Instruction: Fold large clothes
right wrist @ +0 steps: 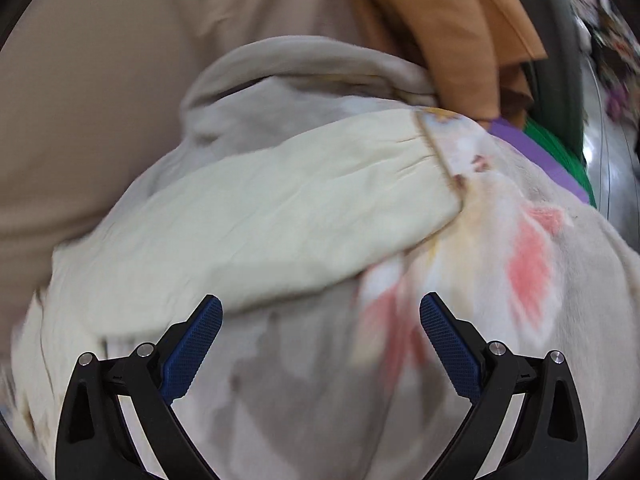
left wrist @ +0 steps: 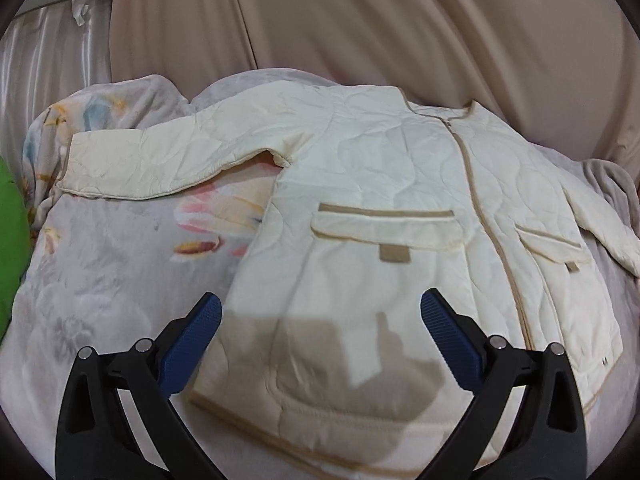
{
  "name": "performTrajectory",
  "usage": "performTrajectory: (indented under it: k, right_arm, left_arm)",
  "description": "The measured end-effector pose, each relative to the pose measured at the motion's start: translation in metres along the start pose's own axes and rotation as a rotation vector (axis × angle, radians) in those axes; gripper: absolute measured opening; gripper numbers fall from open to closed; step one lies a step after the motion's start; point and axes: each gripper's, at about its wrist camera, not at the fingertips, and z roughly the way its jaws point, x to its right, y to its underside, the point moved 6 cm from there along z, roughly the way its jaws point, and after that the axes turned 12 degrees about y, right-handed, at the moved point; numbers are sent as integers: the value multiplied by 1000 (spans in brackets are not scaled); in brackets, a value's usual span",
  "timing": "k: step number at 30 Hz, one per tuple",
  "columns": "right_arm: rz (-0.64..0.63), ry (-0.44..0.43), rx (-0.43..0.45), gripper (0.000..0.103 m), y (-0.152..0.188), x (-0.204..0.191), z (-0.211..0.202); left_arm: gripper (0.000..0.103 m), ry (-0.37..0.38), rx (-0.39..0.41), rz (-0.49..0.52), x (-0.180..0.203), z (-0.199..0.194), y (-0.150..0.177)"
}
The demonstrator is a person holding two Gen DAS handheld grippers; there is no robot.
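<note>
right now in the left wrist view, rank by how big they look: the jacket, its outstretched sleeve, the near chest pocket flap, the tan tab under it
1. jacket
2. sleeve
3. pocket flap
4. tab
The order is plain; nearness does not blur it.

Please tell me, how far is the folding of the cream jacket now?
Done: the jacket lies flat, front up and zipped, on the flowered blanket, its sleeves spread out. In hand: nothing; the left gripper and right gripper are both open and empty, the right one above a sleeve. Left: every fold, since no sleeve or side is turned in yet.
</note>
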Motion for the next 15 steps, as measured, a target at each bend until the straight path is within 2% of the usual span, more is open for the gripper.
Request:
performTrajectory:
  k: [1, 2, 3, 4, 5, 6, 9, 11, 13, 15]
  right_arm:
    - [28, 7, -12, 94, -7, 4, 10]
    - [50, 8, -26, 86, -11, 6, 19]
    - [71, 5, -34, 69, -16, 5, 26]
    - [93, 1, -31, 58, -20, 2, 30]
    - [104, -1, -22, 32, -26, -5, 32]
    - [108, -5, -3, 15, -32, -14, 30]
    - [25, -91, 120, 11, -51, -79, -7]
    - [-103, -178, 217, 10, -53, -152, -50]
    - [-239, -302, 267, 10, -39, -228, -92]
    - [-393, -432, 287, 10, -6, -309, -131]
  left_arm:
    - [98, -4, -3, -6, -2, 5, -4]
    - [98, -5, -5, -11, -4, 9, -8]
    - [98, -4, -8, -15, -4, 13, -12]
    - [98, -6, -9, -16, -5, 16, -15]
    - [98, -8, -7, -17, -5, 20, -19]
    - [97, -10, -5, -18, -5, 22, -23]
    - [97, -12, 8, -16, -3, 29, -36]
    - [97, -8, 21, -18, -2, 32, -47]
    - [97, 2, 35, -19, 1, 34, -58]
    - [97, 14, 45, -26, 3, 38, -70]
